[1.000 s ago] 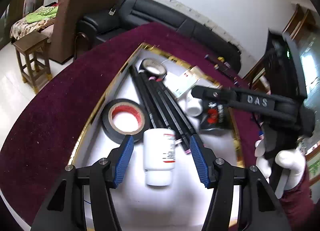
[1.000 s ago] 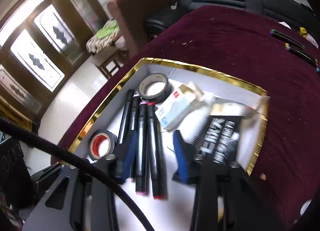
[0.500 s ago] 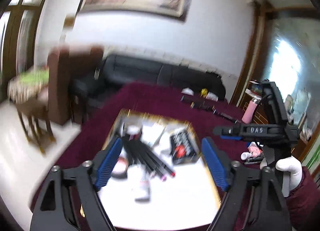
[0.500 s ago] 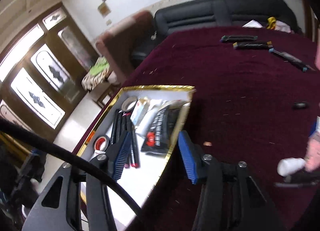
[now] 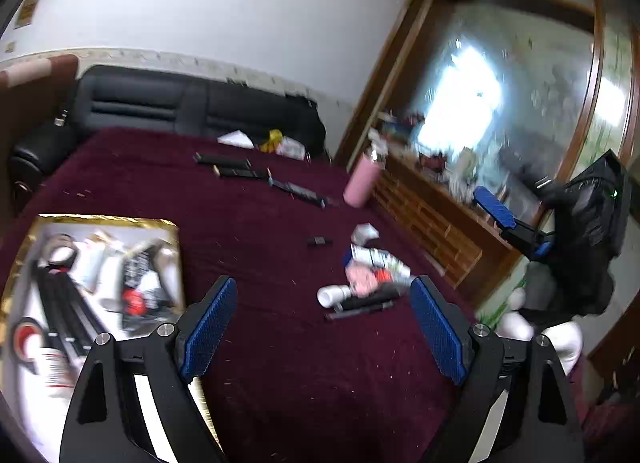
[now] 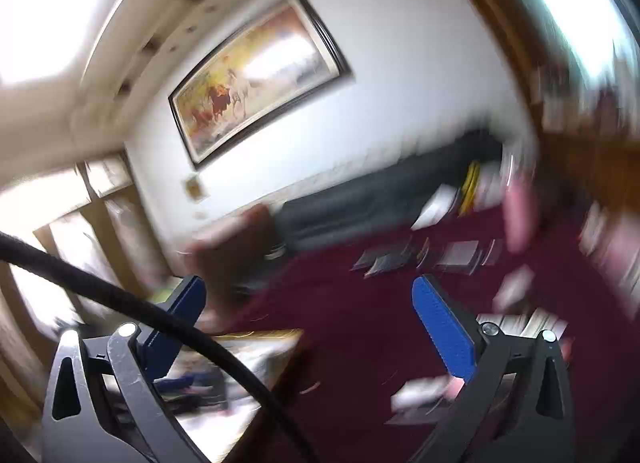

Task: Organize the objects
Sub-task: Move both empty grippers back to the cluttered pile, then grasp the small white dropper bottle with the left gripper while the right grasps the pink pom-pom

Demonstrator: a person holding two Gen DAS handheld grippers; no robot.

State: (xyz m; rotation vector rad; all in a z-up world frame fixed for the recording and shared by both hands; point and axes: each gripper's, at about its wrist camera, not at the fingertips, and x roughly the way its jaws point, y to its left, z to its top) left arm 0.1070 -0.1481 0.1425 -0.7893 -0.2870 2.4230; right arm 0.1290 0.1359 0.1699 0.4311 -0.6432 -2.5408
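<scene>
The gold-rimmed white tray (image 5: pixel 172 259) lies at the near left of the dark red tablecloth (image 5: pixel 260 231), holding black markers (image 5: pixel 66 315), tape rolls and small boxes. Well to its right sits a loose pile with a small white bottle (image 5: pixel 334 295) and a black pen (image 5: pixel 358 311). The left gripper (image 5: pixel 322 327) hangs above the cloth between tray and pile, spread wide and empty; the right gripper (image 6: pixel 308 323), in a blurred view, is opening its jaws with nothing between them.

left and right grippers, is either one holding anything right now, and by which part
Nothing is held. The left gripper is open above the maroon tablecloth; the right gripper has its jaws opening, with nothing between them.
</scene>
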